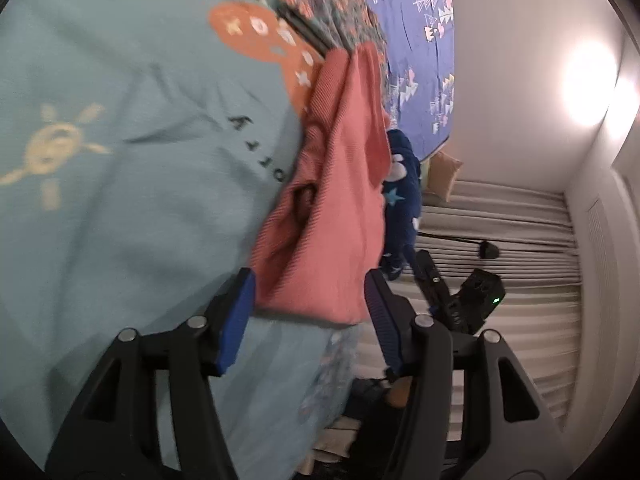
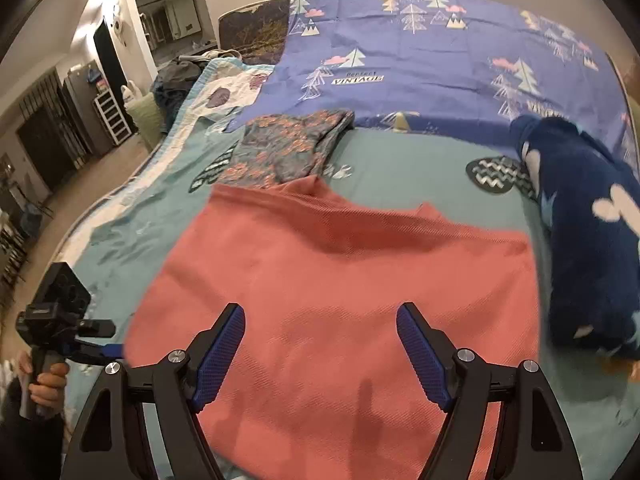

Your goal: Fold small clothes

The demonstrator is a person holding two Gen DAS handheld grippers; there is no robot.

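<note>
A: Left gripper [image 1: 310,300]: jaws spread, coral top [image 1: 332,200] between them, nothing clamped. Right gripper [image 2: 320,344]: jaws wide, hovering over the coral top [image 2: 332,292], spread on the bed [image 2: 400,168].

B: Risk?

A: Pinching 1 layer only, hem drags, fold skews. Navy fleece [image 2: 592,240] sits close, could snag.

B: View differences?

A: Left wrist is blurred; only right shows the floral garment [image 2: 288,148] touching the collar.

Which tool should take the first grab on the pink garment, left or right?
Probably left. The left tool is open with the edge of the pink garment between its fingers. The right tool is open too, but over the flat middle, with no edge to pinch.
</note>
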